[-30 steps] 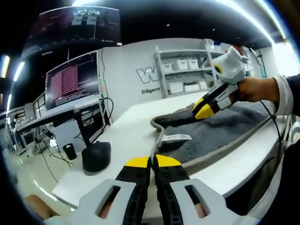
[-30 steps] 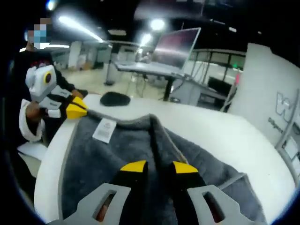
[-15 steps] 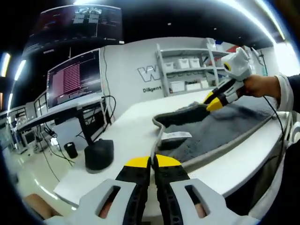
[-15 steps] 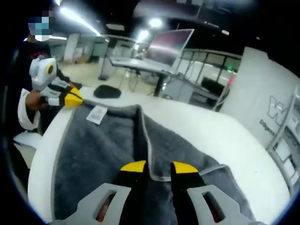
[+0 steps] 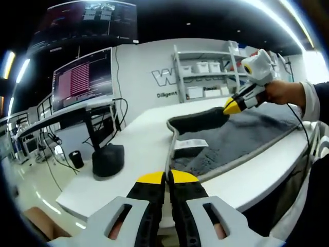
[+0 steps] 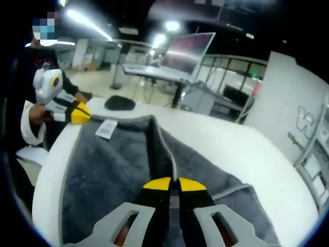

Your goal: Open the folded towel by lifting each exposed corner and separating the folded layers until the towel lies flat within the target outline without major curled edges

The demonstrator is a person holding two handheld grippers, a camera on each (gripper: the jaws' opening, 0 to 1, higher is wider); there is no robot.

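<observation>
**Both grippers pinching the towel's edge, fold half lifted**

The grey towel [image 6: 108, 170] lies across the round white table [image 6: 247, 154], filling the lower left and middle of the right gripper view and the right middle of the left gripper view. A folded layer rises as a ridge up the centre of the right gripper view, its pale hem [image 6: 167, 154] running down to the right gripper [image 6: 171, 184], whose yellow-tipped jaws are pressed together on that hem. In the left gripper view, the left gripper [image 5: 167, 177] has its jaws closed at the bottom centre, and the towel's edge runs straight into them, so it appears to pinch a corner there. A white care label [image 5: 189, 144] lies on the pile just beyond. A black mouse-like object [image 5: 108, 159] sits on the table at left, clear of the cloth.

The main risk, as I judge it, is uneven pull: if one hand draws harder, the thin hem could slip from the jaws and the layer would flop back folded or curl. Dragging sideways rather than lifting could slide the whole towel toward the table edge, out of any outline; no outline can be made out here.
</observation>
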